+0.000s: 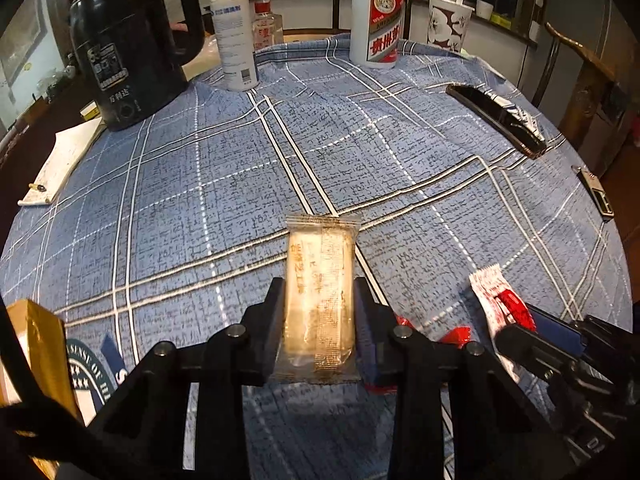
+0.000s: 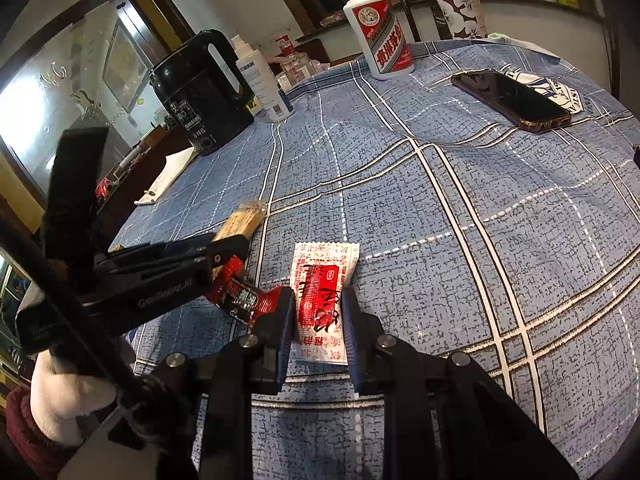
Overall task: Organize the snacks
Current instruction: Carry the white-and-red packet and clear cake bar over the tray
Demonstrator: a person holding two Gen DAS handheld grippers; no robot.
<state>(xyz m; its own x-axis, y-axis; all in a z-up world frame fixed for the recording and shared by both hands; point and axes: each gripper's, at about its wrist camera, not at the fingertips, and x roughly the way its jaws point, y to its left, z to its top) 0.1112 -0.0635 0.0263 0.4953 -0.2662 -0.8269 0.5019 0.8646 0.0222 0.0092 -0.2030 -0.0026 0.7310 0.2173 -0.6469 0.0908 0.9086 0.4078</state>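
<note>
Blue plaid cloth point(image 1: 240, 168) covers your round tabletop, and most of its middle lies bare and free for moving. Along the far edge stand a black electric kettle point(image 1: 128, 48), a white spray bottle point(image 1: 234, 36), a small clear glass bottle with a red cap point(image 1: 266, 24), a white ceramic liquor bottle with a red label point(image 1: 378, 20) and a white paper cup with a dark flower print point(image 1: 448, 24). To the right, a dark smartphone point(image 2: 510, 100) lies flat near the rim. At the left edge a white notepad point(image 1: 60, 160) overhangs the cloth, and a gold-coloured box point(image 1: 40, 344) sits by your near left.

Your left hand-held gripper point(image 1: 318, 300) has its fingers pressed against both sides of a clear-wrapped tan snack bar point(image 1: 320, 284), which lies lengthwise on the cloth. Your right hand-held gripper point(image 2: 318, 312) is clamped on a white sachet with a red printed panel point(image 2: 322, 280), also near the front edge. Between the two tools lies a red foil snack packet point(image 2: 244, 296), touching the left tool's side, so the room between your hands is tight.
</note>
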